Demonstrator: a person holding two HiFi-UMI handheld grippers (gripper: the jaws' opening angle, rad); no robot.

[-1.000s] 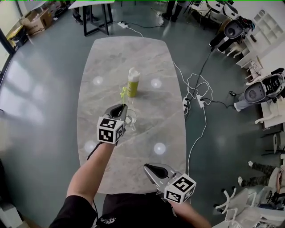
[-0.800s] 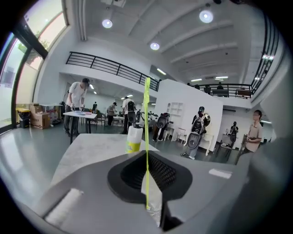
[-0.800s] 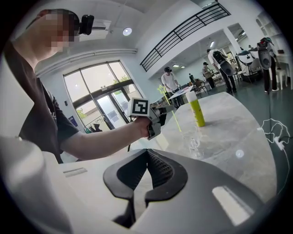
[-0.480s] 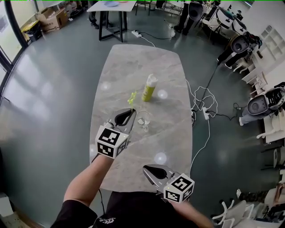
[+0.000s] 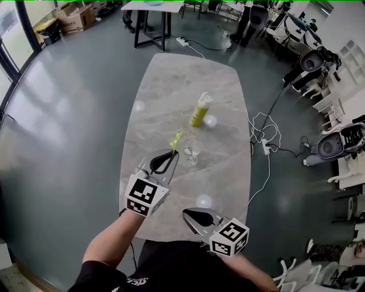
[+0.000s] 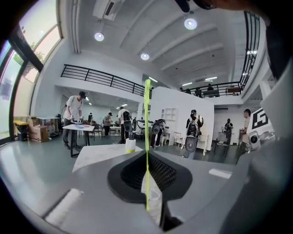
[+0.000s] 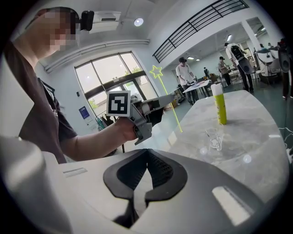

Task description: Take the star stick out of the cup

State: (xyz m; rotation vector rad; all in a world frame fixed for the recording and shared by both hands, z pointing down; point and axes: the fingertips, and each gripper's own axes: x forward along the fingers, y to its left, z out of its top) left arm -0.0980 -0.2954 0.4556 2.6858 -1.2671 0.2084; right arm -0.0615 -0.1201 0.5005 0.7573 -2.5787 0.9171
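We hold the star stick (image 6: 147, 128) pinched between the jaws of the left gripper (image 5: 173, 154), which are pressed shut on its thin yellow-green shaft. The stick is fully out of the cup (image 5: 194, 151) and rises in the air, with the star at its upper end. The right gripper (image 5: 186, 214) sits nearer our body at the table's near edge, its jaws pressed together with nothing between them.

The clear cup stands upright near the middle of the long table (image 5: 171, 85). The table has a pale grey marbled top with rounded corners, and round ceiling lights reflect in it as bright spots. Just beyond the cup stands a yellow bottle (image 5: 200, 109) with a white cap, apart from it.

The table stands on a glossy grey-green floor (image 5: 68, 131). White cables (image 5: 259, 128) and a power strip lie on the floor beside the table's right edge. Cardboard boxes (image 5: 71, 17) sit at the far left and a black-legged table (image 5: 151, 11) at the far end. White chairs and machines line the right wall. The left gripper view shows a mezzanine railing (image 6: 100, 77), ceiling lamps and several people standing.
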